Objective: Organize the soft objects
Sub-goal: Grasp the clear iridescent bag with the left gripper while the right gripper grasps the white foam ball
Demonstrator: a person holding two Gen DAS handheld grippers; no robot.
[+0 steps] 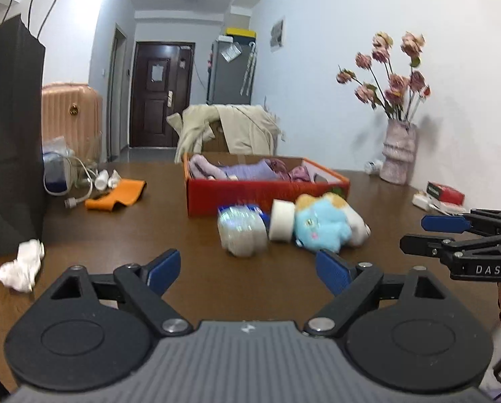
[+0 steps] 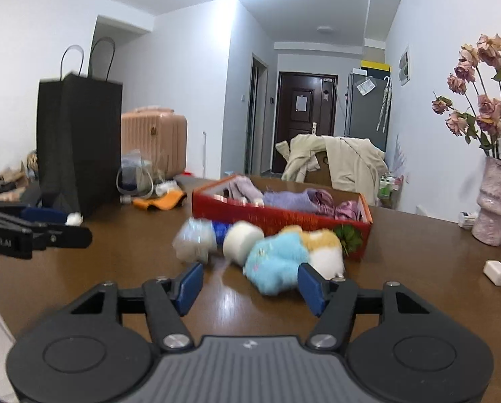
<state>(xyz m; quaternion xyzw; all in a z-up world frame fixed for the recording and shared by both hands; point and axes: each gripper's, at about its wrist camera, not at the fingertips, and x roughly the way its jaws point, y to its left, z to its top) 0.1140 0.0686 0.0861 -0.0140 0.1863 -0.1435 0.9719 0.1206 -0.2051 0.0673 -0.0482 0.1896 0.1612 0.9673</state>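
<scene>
A blue, orange and white plush toy [image 1: 327,225] [image 2: 284,255] lies on the brown table in front of a red box [image 1: 263,194] [image 2: 277,216] that holds purple soft clothes [image 1: 247,171] [image 2: 290,198]. A white tape roll [image 1: 280,220] [image 2: 242,240] and a clear plastic pack [image 1: 240,230] [image 2: 195,240] lie left of the toy. My left gripper [image 1: 248,272] is open and empty, short of these things. My right gripper [image 2: 250,285] is open and empty, its right finger close beside the toy. It also shows at the right edge of the left wrist view [image 1: 418,235].
A black paper bag [image 1: 12,134] [image 2: 79,141] stands at the left. An orange cloth [image 1: 116,194] [image 2: 161,201], cables and a crumpled white tissue [image 1: 22,265] lie near it. A vase of pink flowers [image 1: 398,154] [image 2: 495,201] and small boxes [image 1: 441,194] stand at the right.
</scene>
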